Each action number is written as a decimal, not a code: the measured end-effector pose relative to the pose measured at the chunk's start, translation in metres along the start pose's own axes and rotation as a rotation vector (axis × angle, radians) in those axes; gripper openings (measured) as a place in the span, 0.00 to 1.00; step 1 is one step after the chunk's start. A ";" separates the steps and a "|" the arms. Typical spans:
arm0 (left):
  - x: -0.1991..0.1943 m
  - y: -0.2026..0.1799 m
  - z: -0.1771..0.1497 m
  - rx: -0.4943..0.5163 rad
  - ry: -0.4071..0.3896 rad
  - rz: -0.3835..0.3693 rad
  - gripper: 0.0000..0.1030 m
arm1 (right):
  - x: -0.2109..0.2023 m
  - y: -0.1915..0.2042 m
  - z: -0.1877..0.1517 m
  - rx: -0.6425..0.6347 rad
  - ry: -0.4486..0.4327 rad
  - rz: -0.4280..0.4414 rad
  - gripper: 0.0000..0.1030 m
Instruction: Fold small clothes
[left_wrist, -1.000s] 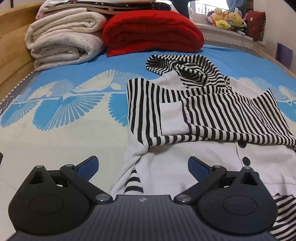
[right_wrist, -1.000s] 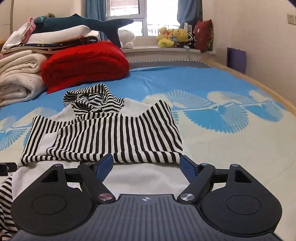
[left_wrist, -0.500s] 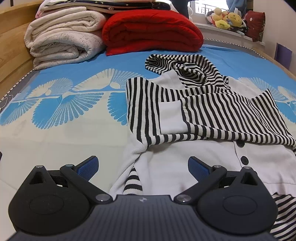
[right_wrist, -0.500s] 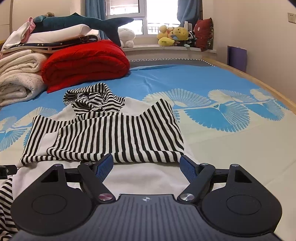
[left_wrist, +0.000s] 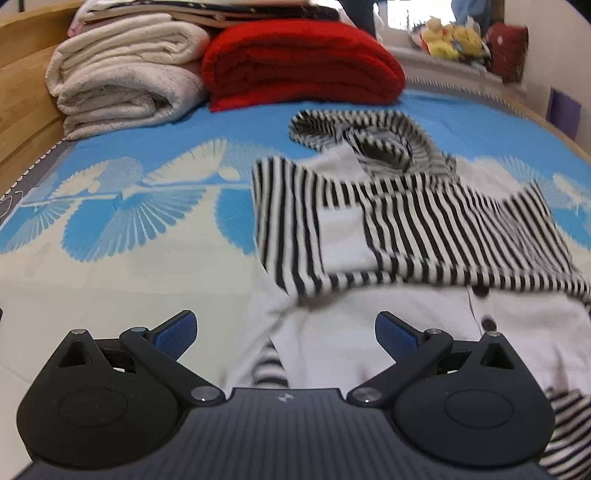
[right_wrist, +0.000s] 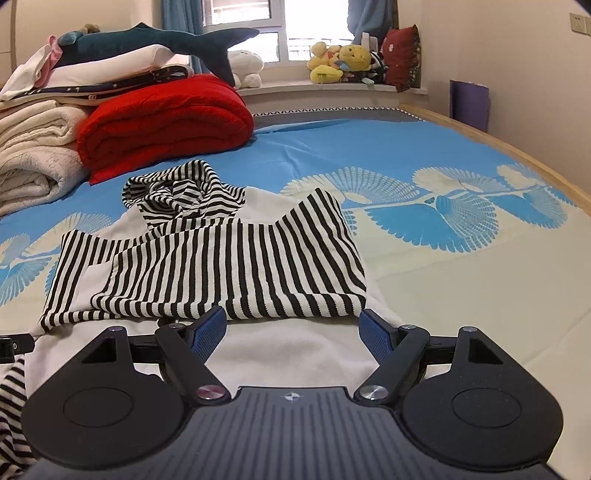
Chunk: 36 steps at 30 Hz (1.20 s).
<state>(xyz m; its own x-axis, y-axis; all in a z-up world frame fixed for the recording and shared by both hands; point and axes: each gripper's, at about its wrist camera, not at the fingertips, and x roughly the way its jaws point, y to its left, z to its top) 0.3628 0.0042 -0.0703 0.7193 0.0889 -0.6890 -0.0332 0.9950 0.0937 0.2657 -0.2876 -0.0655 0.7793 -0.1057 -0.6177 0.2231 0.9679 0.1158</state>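
A small hooded top (left_wrist: 424, 229) (right_wrist: 207, 266), white body with black-and-white striped sleeves and hood, lies on the bed. Both striped sleeves are folded across its chest, and the hood points toward the far blankets. My left gripper (left_wrist: 286, 328) hovers open over the top's lower left hem, nothing between its blue pads. My right gripper (right_wrist: 291, 326) stands open over the white lower part near the right edge, its pads just short of the folded sleeve's hem and holding nothing.
The bed sheet (right_wrist: 443, 206) is blue and cream with fan patterns. A red folded blanket (left_wrist: 303, 62) (right_wrist: 166, 118) and cream folded blankets (left_wrist: 125, 88) sit at the far end. Plush toys (right_wrist: 343, 62) line the windowsill. A wooden bed rail (right_wrist: 517, 155) runs along the right.
The left wrist view has crept slightly forward and lower, and the current frame is blurred. The right wrist view barely differs. Both grippers stay open; the garment has not moved.
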 end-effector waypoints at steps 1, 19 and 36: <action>0.000 0.006 0.006 -0.024 -0.013 -0.001 1.00 | 0.000 0.000 0.001 0.010 0.000 0.004 0.78; 0.276 -0.011 0.280 -0.468 0.135 -0.246 1.00 | -0.014 -0.047 0.005 0.191 0.076 0.110 0.78; 0.232 -0.050 0.312 -0.397 -0.134 -0.443 0.04 | 0.005 -0.013 0.013 0.045 0.084 0.168 0.78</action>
<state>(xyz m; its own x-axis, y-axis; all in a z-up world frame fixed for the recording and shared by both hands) 0.7477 -0.0393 -0.0104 0.8043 -0.3177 -0.5021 0.0511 0.8789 -0.4742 0.2741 -0.3040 -0.0598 0.7568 0.0781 -0.6490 0.1212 0.9588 0.2568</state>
